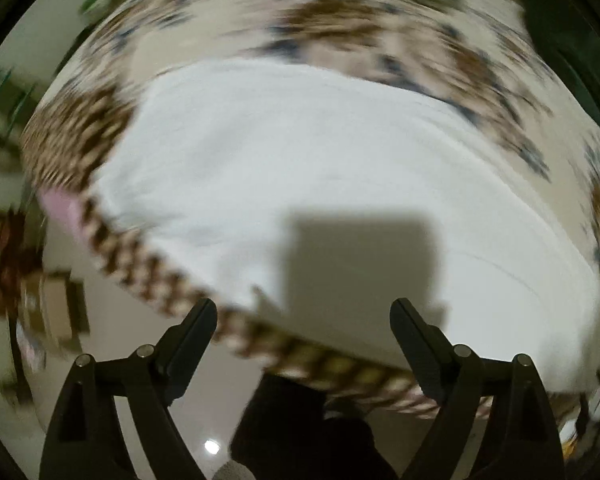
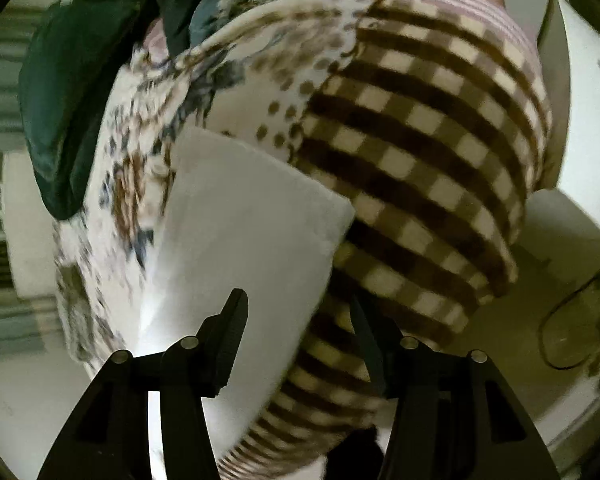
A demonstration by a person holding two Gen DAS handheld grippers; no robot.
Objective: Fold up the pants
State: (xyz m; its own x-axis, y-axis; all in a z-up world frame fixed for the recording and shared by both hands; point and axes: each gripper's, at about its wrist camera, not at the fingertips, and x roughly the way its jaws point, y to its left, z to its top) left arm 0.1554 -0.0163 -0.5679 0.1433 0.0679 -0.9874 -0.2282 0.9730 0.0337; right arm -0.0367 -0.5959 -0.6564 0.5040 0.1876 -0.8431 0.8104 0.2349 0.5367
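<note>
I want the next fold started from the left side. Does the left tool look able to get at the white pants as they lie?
Probably yes. The left tool is open, with the white pants spread on the blanket right ahead and nothing between them.

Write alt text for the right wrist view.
White pants, folded into a flat panel, lie on a blanket patterned in brown checks and florals. The open right gripper hovers above the pants' near edge, holding nothing. Dark green fabric sits at the blanket's far left.
</note>
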